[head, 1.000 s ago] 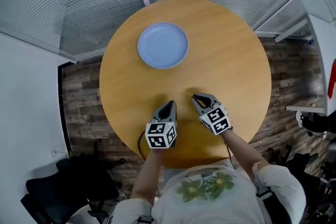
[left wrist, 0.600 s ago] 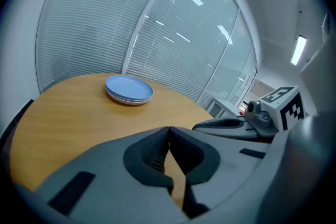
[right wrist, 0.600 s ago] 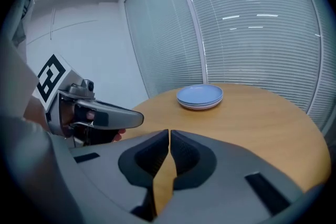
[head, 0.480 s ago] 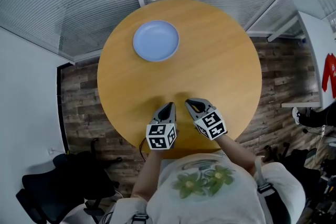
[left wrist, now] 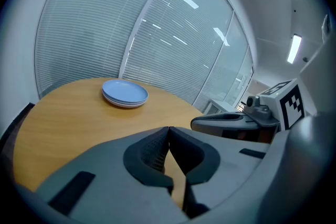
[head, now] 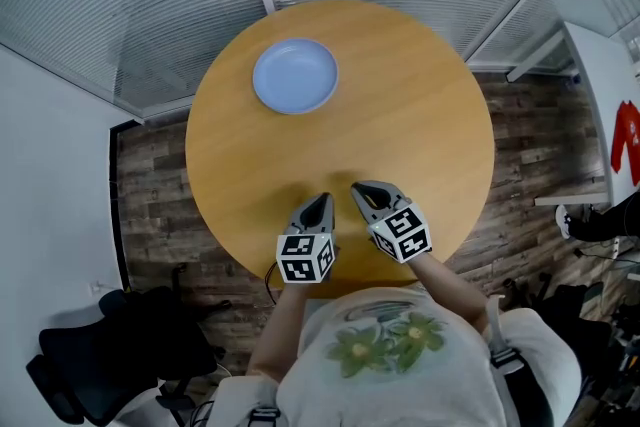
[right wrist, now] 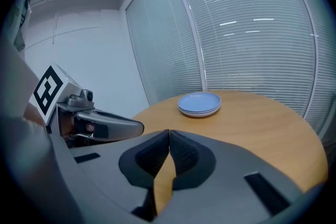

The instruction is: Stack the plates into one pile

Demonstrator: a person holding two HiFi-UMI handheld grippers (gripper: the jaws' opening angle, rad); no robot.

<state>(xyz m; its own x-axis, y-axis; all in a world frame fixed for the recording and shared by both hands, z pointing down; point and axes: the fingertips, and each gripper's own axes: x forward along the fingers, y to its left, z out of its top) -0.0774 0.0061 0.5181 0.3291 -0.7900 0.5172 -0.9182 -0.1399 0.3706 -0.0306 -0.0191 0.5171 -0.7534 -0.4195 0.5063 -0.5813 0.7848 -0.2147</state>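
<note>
Left tongs (head: pixel 322 201), right tongs (head: pixel 359 189): side by side, pinched, down-tilted.

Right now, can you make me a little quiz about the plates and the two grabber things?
1. True or false: the blue plates sit in one pile on the round table.
2. Pick one. Where is the pile?
A) between the two grippers
B) on the far left part of the table, well apart from both grippers
C) hanging over the table's near edge
3. Fill the gap: the left gripper and the right gripper both have their jaws ____, with nothing between them.

Key: 1 true. 2 B. 3 shut.
</note>
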